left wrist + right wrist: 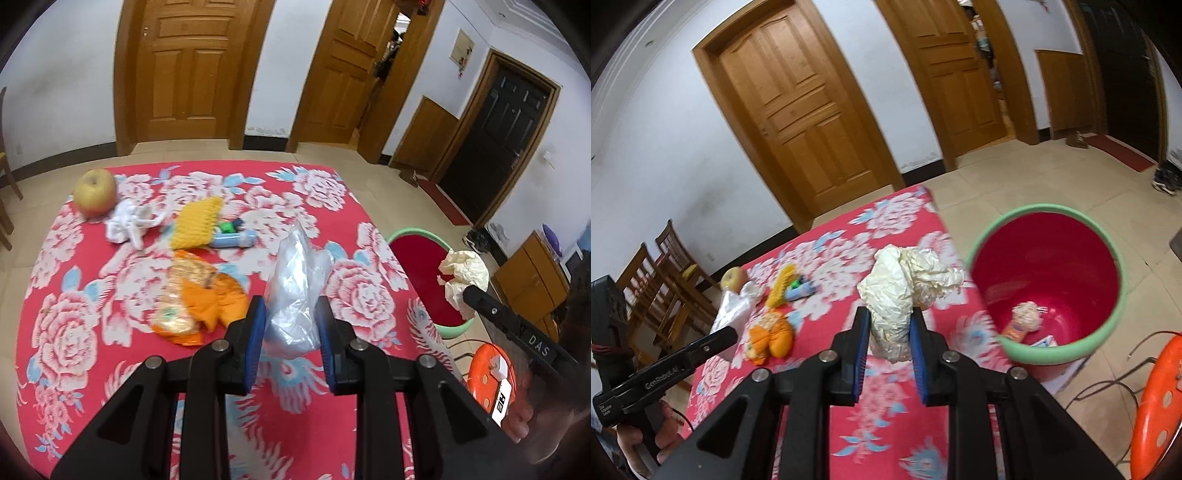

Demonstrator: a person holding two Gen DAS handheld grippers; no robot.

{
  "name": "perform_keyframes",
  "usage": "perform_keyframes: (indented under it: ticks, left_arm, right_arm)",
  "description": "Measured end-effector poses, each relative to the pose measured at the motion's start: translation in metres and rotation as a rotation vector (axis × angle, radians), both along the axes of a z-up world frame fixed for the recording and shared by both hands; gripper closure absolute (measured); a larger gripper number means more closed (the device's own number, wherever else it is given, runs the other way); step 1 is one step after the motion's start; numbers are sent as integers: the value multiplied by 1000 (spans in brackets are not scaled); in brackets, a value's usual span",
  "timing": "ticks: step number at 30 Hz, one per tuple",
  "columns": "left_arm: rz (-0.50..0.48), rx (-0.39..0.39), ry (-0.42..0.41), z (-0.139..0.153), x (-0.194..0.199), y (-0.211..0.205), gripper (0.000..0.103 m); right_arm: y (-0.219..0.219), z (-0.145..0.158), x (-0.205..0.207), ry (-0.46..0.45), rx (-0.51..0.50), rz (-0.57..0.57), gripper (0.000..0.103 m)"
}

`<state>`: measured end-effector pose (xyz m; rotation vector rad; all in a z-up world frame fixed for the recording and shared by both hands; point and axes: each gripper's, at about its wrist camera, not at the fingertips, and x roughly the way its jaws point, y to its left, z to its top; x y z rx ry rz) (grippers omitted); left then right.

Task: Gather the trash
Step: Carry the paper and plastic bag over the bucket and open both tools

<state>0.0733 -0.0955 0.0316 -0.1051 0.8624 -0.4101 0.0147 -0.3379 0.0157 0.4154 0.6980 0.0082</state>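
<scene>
Blue fingers (258, 332) of the left gripper (291, 321) pinch a clear plastic bag (295, 288); the right gripper (888, 328) clamps crumpled paper (905, 284).

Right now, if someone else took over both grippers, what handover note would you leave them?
Left gripper: shut on a clear plastic bag, above the table.
Right gripper: shut on crumpled cream paper, near the bin beside the table.
Done: some trash already lies in the bin.
Left: drop both held pieces in, then collect the orange wrapper and white crumpled wad. The apple and the yellow item may not be trash.
</scene>
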Motion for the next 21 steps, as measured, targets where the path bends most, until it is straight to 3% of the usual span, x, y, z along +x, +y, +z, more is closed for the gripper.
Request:
perform_keyframes:
  ticks: [8, 21]
  left_arm:
    - [-64, 15, 13, -3, 9, -40, 76]
    - [-155, 59, 25, -14, 29, -100, 76]
  right_arm:
    - [-51, -16, -5, 36, 12, -108, 80]
    - [-97, -44, 8, 100, 26, -183, 78]
